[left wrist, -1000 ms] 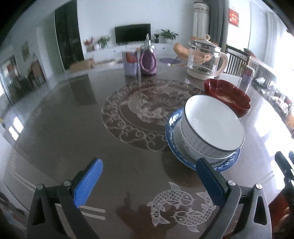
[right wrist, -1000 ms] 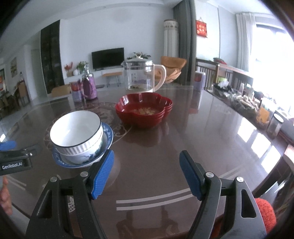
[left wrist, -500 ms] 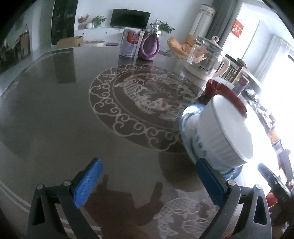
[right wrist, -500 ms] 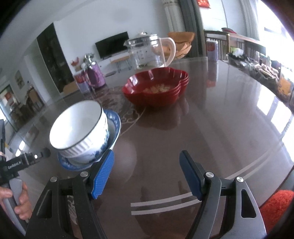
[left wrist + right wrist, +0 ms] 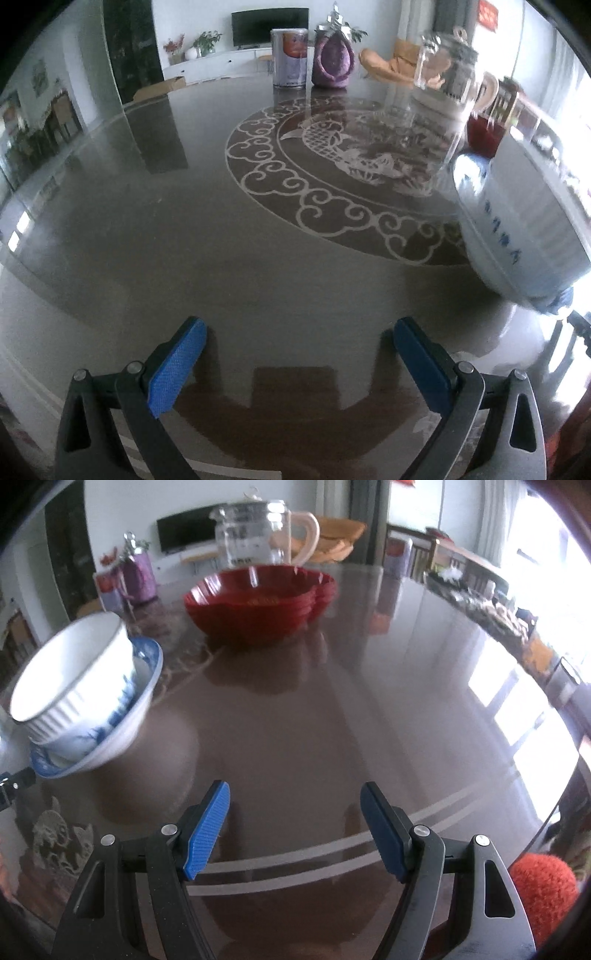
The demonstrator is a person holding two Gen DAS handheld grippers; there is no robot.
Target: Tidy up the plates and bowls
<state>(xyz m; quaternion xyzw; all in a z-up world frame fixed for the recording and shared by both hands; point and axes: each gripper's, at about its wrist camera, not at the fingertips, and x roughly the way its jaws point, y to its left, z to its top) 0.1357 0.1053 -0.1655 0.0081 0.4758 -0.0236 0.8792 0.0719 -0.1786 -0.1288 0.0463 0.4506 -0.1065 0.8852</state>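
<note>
Left gripper [image 5: 295, 354] agape, empty – right gripper [image 5: 295, 823] likewise; white bowl [image 5: 70, 675] stacked in blue-patterned dishes.

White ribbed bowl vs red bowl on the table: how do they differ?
Colour: the white ribbed bowl is white with a dark rim line; the red bowl is deep red.
Shape: the white ribbed bowl has a round rim and fluted wall; the red bowl has a scalloped, petal-like rim.
Support: the white ribbed bowl is nested in blue-patterned dishes; the red bowl stands directly on the table.
Both are upright, untouched by either gripper.
</note>
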